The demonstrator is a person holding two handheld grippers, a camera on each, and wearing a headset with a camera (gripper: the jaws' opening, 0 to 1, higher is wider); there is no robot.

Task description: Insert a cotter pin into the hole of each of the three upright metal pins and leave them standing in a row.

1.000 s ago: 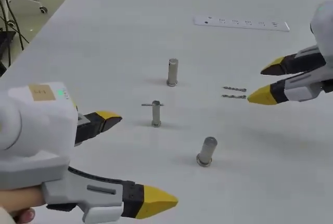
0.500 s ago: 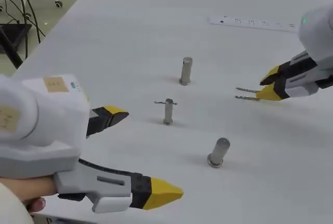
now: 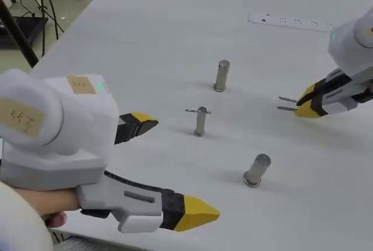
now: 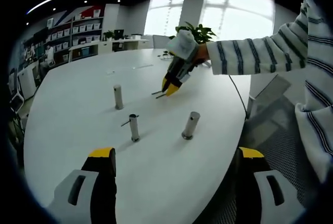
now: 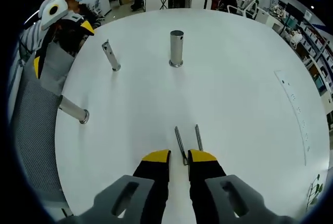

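Three upright metal pins stand on the white table: the far pin [image 3: 222,76] [image 4: 118,96] [image 5: 176,48], the middle pin [image 3: 201,122] [image 4: 134,127] [image 5: 111,55] with a cotter pin through its top, and the near pin [image 3: 257,170] [image 4: 191,125] [image 5: 73,109]. Two loose cotter pins [image 3: 287,103] [image 5: 180,143] lie flat at the right. My right gripper [image 3: 305,103] [image 5: 179,156] rests at their near ends, its jaws narrowed to a small gap that straddles the end of the left one. My left gripper [image 3: 175,169] [image 4: 177,154] hovers wide open at the near left, holding nothing.
A white power strip [image 3: 291,22] [image 5: 294,107] lies at the far right of the table. The table's left edge [image 3: 70,35] drops to a floor with cables and wheeled stands. A striped sleeve [image 4: 260,52] holds the right gripper.
My right gripper has come down to the loose cotter pins and its jaws have narrowed around one end. The left gripper stays open; the head camera has shifted.
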